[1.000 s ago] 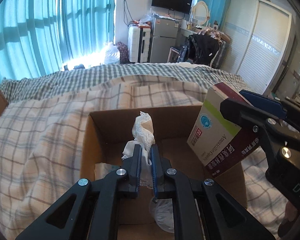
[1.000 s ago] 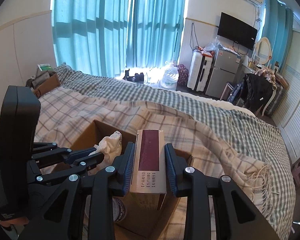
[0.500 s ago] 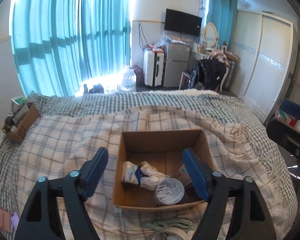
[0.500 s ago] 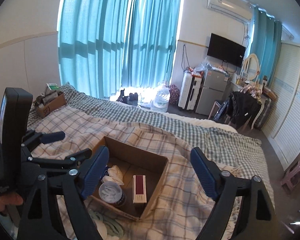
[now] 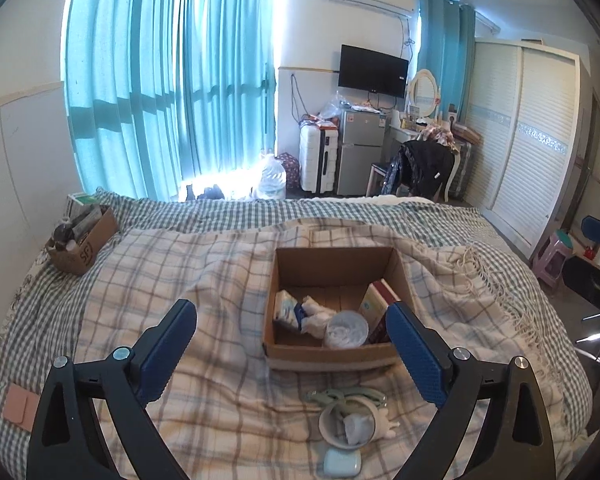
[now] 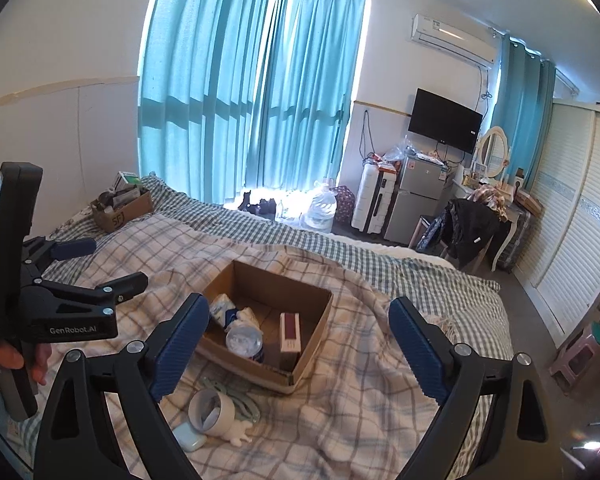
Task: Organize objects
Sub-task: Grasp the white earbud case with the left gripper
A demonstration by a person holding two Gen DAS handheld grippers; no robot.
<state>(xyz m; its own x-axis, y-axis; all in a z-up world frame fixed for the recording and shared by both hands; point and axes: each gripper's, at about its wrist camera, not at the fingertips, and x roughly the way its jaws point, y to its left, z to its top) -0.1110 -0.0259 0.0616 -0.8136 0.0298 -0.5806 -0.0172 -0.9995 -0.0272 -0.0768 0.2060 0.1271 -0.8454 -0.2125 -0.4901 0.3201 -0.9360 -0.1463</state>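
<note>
Cardboard box (image 5: 332, 354) ahead between wide-apart jaws of left gripper (image 5: 292, 344), already holding medicine carton (image 6: 290, 332), tissue, round tub. Right gripper (image 6: 300, 340) likewise spread, empty. Left outside, below jaws: tape roll (image 5: 346, 426), white case (image 5: 342, 462).

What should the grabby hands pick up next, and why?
Probably lower the left gripper onto the tape roll: both grippers are open and empty, and the roll lies on the blanket just outside the cardboard box.
</note>
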